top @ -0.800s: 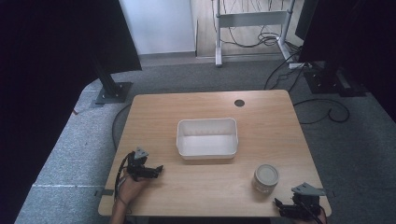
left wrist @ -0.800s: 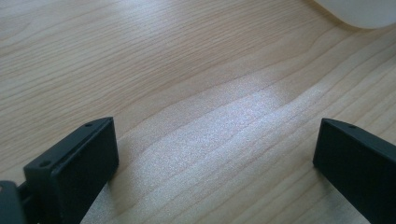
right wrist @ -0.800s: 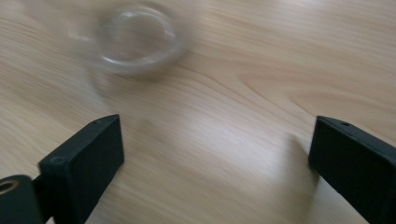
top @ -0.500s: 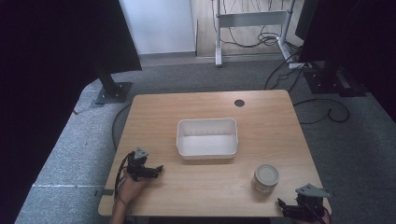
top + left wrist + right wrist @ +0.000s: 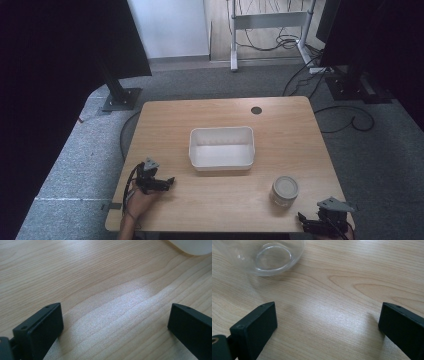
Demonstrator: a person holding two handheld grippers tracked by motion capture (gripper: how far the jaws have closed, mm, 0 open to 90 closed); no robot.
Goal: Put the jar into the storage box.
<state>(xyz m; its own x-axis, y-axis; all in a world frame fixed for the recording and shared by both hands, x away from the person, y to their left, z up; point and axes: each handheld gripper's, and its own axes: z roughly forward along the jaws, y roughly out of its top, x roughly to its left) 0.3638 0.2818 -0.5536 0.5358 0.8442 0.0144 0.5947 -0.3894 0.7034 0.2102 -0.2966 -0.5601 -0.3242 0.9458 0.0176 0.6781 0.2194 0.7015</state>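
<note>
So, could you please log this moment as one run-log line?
left hand-held gripper: open, empty, over table | right hand-held gripper: open, empty, near glass jar | white bin: centre, empty

Wooden table (image 5: 280,130) with white tub (image 5: 221,148), jar (image 5: 285,190)

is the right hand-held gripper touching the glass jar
Apart. In the right gripper view, bare wood lies between the open jaws of the right hand-held gripper and the glass jar; the high view also shows a gap.
</note>
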